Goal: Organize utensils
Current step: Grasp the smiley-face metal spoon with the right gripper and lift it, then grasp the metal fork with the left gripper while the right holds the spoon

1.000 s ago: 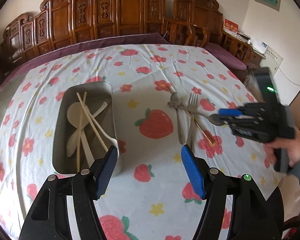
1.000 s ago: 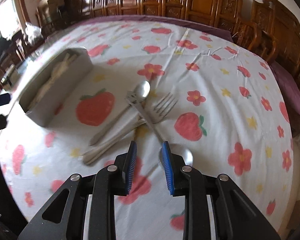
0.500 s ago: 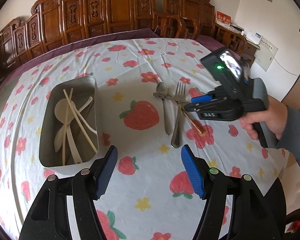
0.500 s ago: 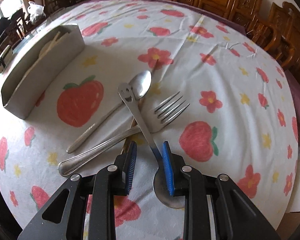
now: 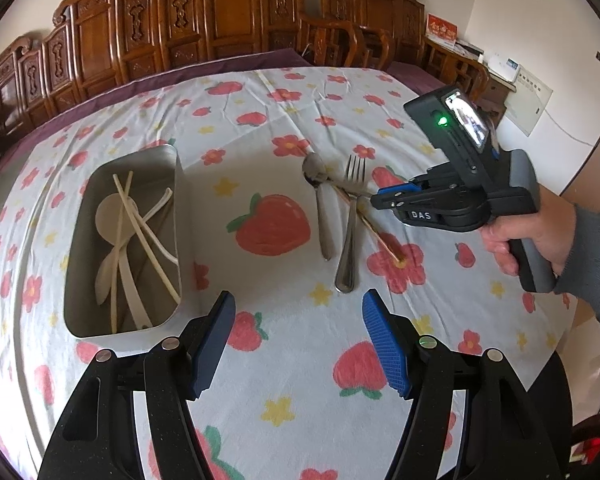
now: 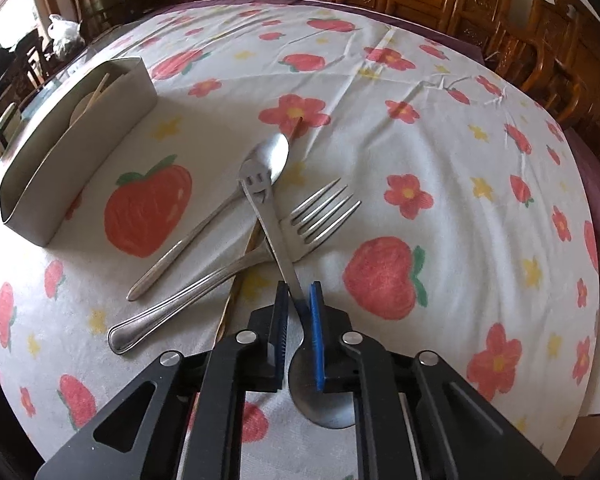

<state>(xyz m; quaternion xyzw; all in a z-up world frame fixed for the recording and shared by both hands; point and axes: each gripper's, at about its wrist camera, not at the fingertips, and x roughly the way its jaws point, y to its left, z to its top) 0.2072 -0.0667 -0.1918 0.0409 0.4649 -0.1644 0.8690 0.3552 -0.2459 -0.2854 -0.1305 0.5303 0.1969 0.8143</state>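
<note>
Pointing down at the cutlery pile, my right gripper [image 6: 297, 300] has its jaws closing, and the blue pads press the thin handle of a smiley-face spoon [image 6: 266, 216] whose bowl [image 6: 324, 400] lies under the fingers. That spoon lies across a steel fork [image 6: 320, 216], a plain steel spoon [image 6: 220, 216] and a wooden chopstick [image 6: 236, 280]. From the left wrist I see the right gripper [image 5: 376, 200] at the fork [image 5: 350, 232]. Above the cloth, my left gripper [image 5: 298, 332] is open with nothing in it. A metal tray [image 5: 176, 184] holds white spoons and chopsticks [image 5: 128, 232].
A strawberry-print cloth [image 5: 272, 228] covers the round table. Carved wooden chairs [image 5: 236, 20] ring its far side. A person's hand and grey sleeve [image 5: 540, 232] hold the right gripper at the right edge. The tray's wall [image 6: 80, 152] stands left of the cutlery.
The right gripper dropped toward the cutlery, and its jaws narrowed from a wide gap onto the smiley-face spoon's handle. The left gripper stayed open.
</note>
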